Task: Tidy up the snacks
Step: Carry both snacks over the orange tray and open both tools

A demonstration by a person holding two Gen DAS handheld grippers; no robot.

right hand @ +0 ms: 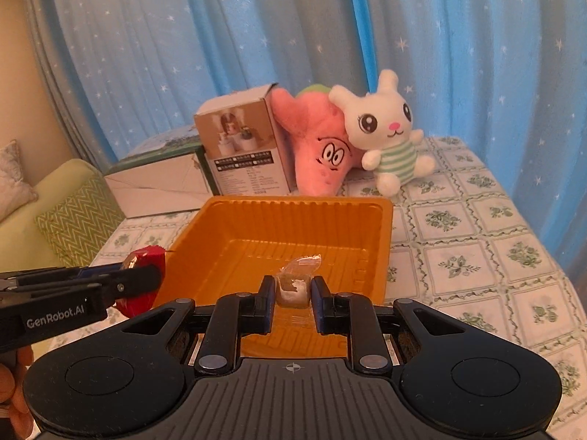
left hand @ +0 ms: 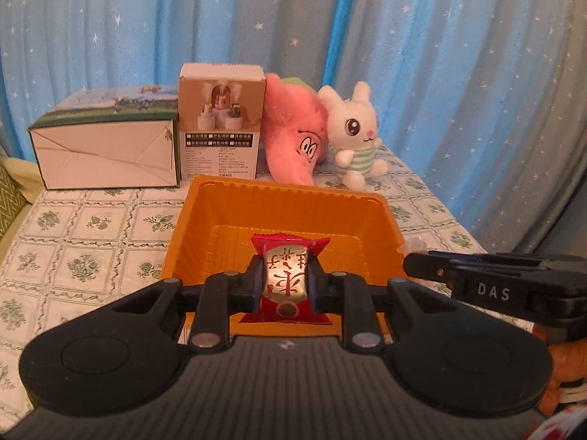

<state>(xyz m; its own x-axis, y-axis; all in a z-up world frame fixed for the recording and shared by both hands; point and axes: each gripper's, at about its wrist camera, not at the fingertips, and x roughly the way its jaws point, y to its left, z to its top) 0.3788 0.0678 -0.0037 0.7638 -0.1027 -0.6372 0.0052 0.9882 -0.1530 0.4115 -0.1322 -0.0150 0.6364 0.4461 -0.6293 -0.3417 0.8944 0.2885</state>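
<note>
An orange plastic tray [left hand: 286, 201] [right hand: 381, 227] sits on the tablecloth in front of both grippers. My left gripper [left hand: 285, 275] is shut on a red wrapped snack [left hand: 286, 278] with a silver label and holds it over the tray's near part. It also shows at the left of the right wrist view [right hand: 141, 275]. My right gripper [right hand: 293, 288] is shut on a small brown candy in clear wrap [right hand: 293, 289] over the tray's near edge. Its fingers show at the right of the left wrist view [left hand: 422, 266].
Behind the tray stand a flat white box [left hand: 106, 154], an upright product box [left hand: 220, 124], a pink plush [left hand: 297, 135] and a white bunny plush [left hand: 357, 135]. Blue star curtains hang behind. A green sofa [right hand: 66, 212] is at the left.
</note>
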